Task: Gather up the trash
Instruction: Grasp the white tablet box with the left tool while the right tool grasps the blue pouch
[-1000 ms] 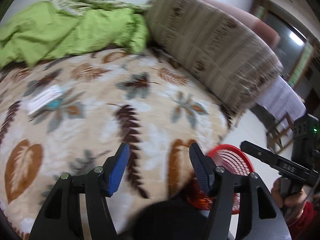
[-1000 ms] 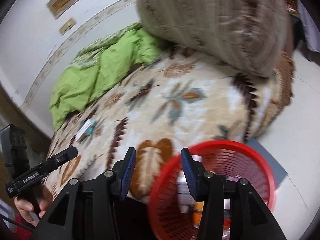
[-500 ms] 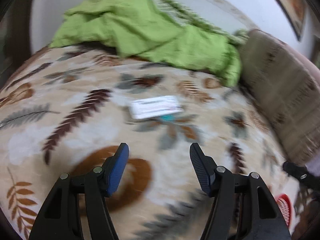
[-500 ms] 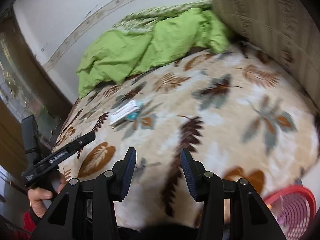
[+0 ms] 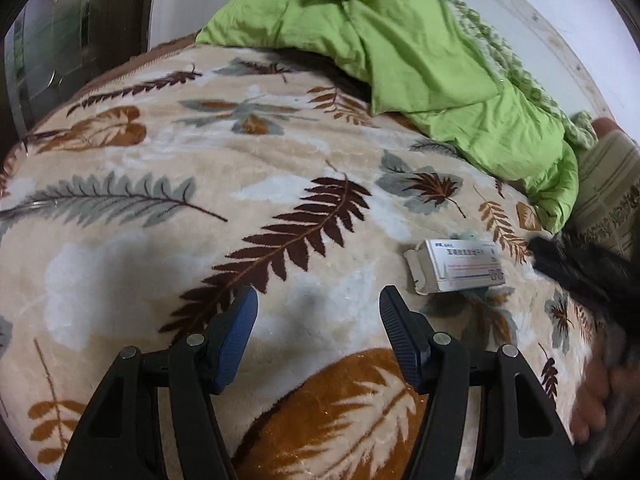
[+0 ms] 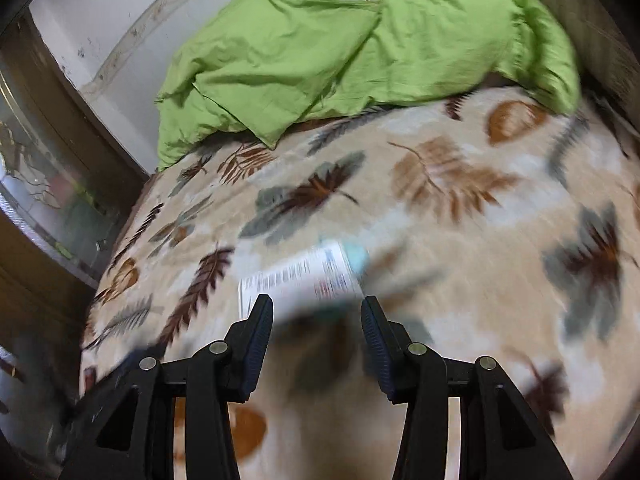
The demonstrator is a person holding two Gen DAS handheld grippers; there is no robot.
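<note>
A white cardboard medicine box (image 5: 456, 266) with an open end flap lies flat on the leaf-patterned blanket (image 5: 200, 240). My left gripper (image 5: 318, 312) hovers open over the blanket, down and to the left of the box, with nothing between its fingers. In the right wrist view the same box (image 6: 304, 276) is blurred and lies just beyond the tips of my right gripper (image 6: 316, 308), which is open and empty. The right gripper (image 5: 580, 272) also shows as a dark blur at the right edge of the left wrist view, close to the box. A small teal bit (image 6: 356, 256) lies against the box's end.
A crumpled green quilt (image 5: 420, 60) is piled at the far side of the bed, with a striped brown bolster (image 5: 612, 184) to its right. A white wall (image 6: 100, 20) and a dark wooden cabinet (image 6: 48, 184) border the bed. A person's hand (image 5: 596, 392) holds the right gripper.
Both views have swung away from the red basket at the bed's edge, now out of view. Both grippers moved over the blanket toward the box, the right one closest. Jaw openings look unchanged.
</note>
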